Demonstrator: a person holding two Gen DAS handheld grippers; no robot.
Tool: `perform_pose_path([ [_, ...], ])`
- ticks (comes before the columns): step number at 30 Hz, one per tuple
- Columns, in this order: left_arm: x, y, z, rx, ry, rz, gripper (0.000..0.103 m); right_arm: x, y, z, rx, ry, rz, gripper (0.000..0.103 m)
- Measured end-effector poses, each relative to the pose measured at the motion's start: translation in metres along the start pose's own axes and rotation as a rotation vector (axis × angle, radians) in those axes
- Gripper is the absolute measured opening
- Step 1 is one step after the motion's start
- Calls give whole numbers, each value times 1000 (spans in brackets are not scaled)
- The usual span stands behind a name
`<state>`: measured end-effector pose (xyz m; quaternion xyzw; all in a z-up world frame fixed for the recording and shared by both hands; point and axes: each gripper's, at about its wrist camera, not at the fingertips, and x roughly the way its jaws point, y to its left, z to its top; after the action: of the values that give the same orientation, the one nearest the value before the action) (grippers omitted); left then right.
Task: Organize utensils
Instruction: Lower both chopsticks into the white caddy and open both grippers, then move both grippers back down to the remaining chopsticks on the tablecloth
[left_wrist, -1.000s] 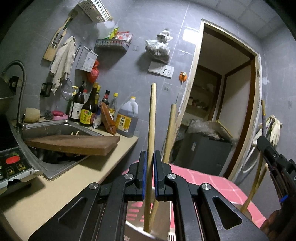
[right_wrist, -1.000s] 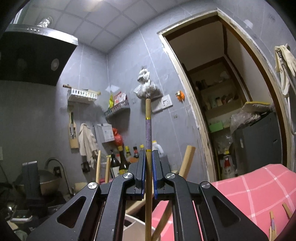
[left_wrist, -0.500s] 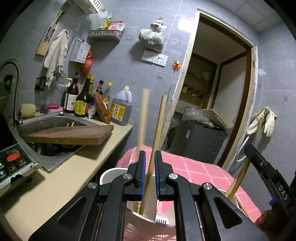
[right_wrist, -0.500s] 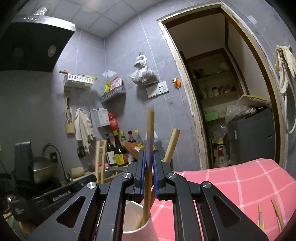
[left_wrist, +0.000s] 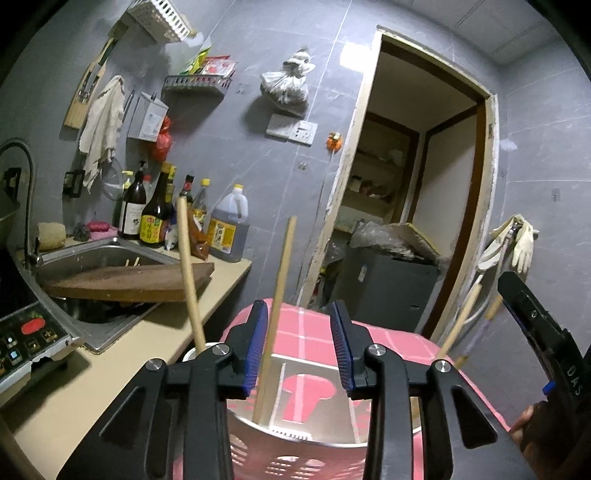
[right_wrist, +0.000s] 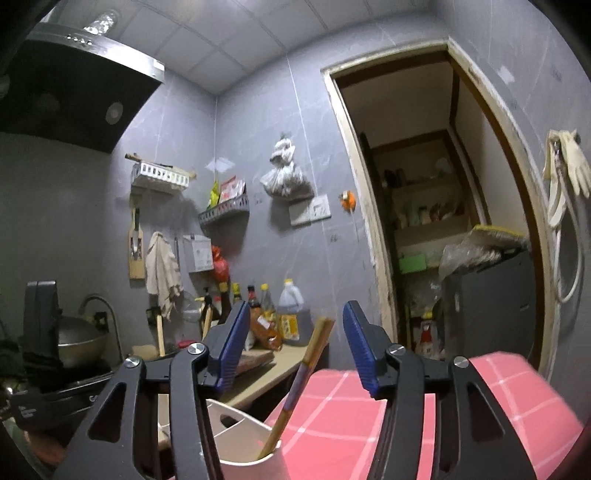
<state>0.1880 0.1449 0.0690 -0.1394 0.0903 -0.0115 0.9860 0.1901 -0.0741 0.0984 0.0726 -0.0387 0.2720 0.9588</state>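
Left wrist view: the left gripper has just been opening, and its blue-padded fingers now stand apart. A plain wooden chopstick rises between them, leaning close by the left pad, though whether it touches I cannot tell; its lower end is down in the pink slotted plastic basket with the shiny metal liner. A second pale wooden stick leans left, its foot in the white container just behind the left finger. Both holders sit on the pink checked cloth of the bench, near its left edge. At the far right, the right gripper shows as a black arm, with more sticks beside it.

Right wrist view: the right gripper has also just been opening; its fingers are spread wide and grip nothing. A wooden chopstick with a purple band tilts right between them, clear of both pads, standing in the white plastic cup with the cut-out handle. That cup stands at the left edge of the pink checked bench.
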Motion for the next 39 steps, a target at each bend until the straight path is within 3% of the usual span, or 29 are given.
perform_pose_path([
  [1, -2, -3, 2, 5, -4, -2, 32, -3, -1, 3, -7, -2, -5, 54],
  [5, -13, -18, 6, 17, -25, -15, 54, -18, -9, 12, -20, -5, -27, 69],
  [8, -20, -31, 9, 28, -37, -29, 60, -33, -19, 18, -13, 17, -35, 76],
  [12, -30, -48, 7, 38, -45, -49, 76, -55, -30, 26, -10, 33, -52, 85],
  [16, -39, -67, 3, 58, -52, -57, 79, -79, -41, 31, -22, 44, -89, 99],
  [20, -47, -87, -7, 79, -56, -58, 99, -101, -53, 33, -31, 50, -134, 103],
  [33, -48, -141, -45, 167, -12, -87, 100, -147, -90, 21, -84, 117, -298, 103],
  [39, -34, -159, -70, 177, 38, -57, 100, -154, -105, 7, -105, 152, -366, 103],
])
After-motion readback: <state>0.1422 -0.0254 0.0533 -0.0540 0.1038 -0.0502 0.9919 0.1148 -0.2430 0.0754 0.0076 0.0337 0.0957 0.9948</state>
